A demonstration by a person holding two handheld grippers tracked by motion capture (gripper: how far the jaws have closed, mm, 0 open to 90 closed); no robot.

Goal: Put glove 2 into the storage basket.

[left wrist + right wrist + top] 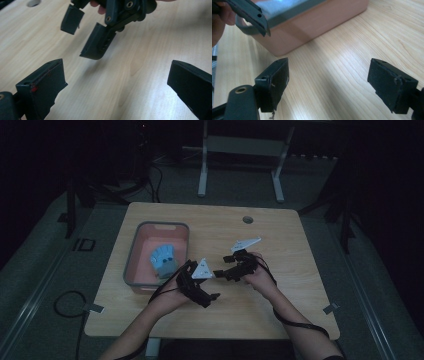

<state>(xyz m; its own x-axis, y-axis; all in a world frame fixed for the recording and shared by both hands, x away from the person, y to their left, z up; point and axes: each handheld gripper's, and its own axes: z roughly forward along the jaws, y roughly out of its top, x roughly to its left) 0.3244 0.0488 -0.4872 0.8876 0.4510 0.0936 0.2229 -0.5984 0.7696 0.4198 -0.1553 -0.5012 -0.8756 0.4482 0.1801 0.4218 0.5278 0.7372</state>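
A dark room surrounds a wooden table [280, 310]; from above, a pink bin [135, 270] sits at its left with a blue cloth [163, 259] inside; the left gripper [212, 296] hovers just beside the bin's near right corner, nearer the cloth than the right gripper [220, 272], which faces it at mid-table. In the left gripper view its fingers [45, 87] gape wide, holding nothing; the right gripper [86, 37] hangs opposite, open. In the right gripper view its fingers [274, 82] stand wide and empty; the bin [317, 22] lies ahead and left.
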